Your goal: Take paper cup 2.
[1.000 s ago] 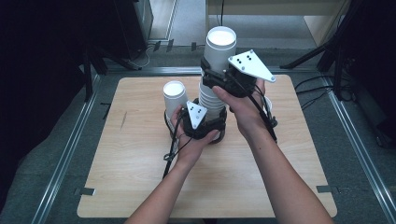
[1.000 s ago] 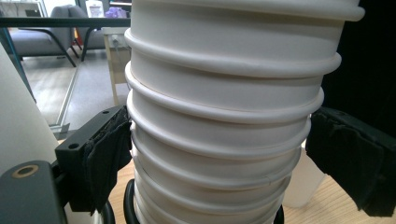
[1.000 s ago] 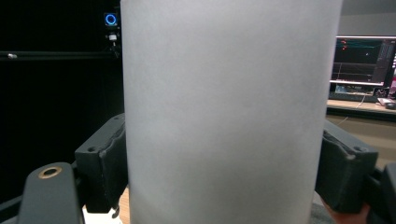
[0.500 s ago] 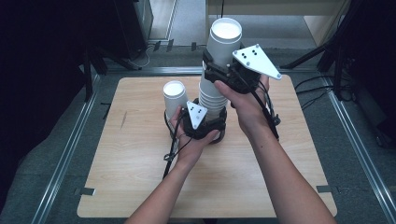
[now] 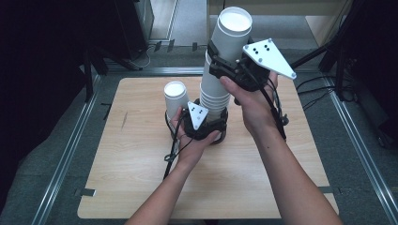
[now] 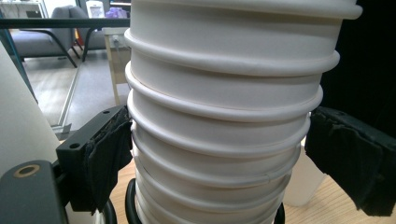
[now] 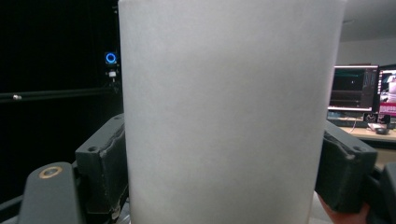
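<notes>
Right gripper (image 5: 228,61), upper centre of the high view: jaws closed on the top cup (image 5: 229,35), which is raised partway out of the stack (image 5: 214,93) but remains nested in it. In the right gripper view the cup wall (image 7: 229,112) spans the middle of the frame, with a jaw pressed against each side. The grey plate (image 5: 268,57) sits to the right of the cup, above the right hand (image 5: 251,105).

Left gripper (image 5: 206,123), centre of the high view: it sits low at the base of the stack. In the left gripper view the stack (image 6: 224,116) rises between the jaws; the left pad touches the rims, while the right pad stands slightly off them. Grip is therefore partial at best; whether it clamps firmly cannot be told. The left hand (image 5: 192,145) wraps the gripper body from below.

A single cup (image 5: 175,96) stands upright just left of the stack, close to the left gripper.

All items rest above the wooden table (image 5: 141,159), centre of frame. Metal rails (image 5: 65,154) border it at left and right.
</notes>
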{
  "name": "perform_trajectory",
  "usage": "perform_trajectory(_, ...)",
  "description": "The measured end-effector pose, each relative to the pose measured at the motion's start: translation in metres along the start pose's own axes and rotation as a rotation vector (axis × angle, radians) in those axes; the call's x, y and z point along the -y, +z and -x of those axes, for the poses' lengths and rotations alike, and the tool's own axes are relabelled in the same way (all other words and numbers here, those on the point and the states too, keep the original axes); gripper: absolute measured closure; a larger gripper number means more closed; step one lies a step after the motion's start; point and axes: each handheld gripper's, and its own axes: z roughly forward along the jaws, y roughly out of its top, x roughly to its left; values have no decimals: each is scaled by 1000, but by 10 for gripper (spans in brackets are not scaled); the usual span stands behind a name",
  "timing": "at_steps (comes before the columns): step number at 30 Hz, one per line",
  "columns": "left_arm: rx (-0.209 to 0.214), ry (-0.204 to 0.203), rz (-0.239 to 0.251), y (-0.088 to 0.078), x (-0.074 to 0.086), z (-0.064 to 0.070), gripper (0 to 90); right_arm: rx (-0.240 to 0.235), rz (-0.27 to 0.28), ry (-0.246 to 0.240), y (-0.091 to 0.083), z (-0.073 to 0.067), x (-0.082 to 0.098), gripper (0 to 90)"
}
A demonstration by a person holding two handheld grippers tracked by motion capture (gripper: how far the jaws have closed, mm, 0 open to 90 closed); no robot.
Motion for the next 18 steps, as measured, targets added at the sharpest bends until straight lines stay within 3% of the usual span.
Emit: perform_trajectory(18, 2, 5, -3, -1, 0, -1, 83, 35, 31, -12, -25, 17, -12, 177)
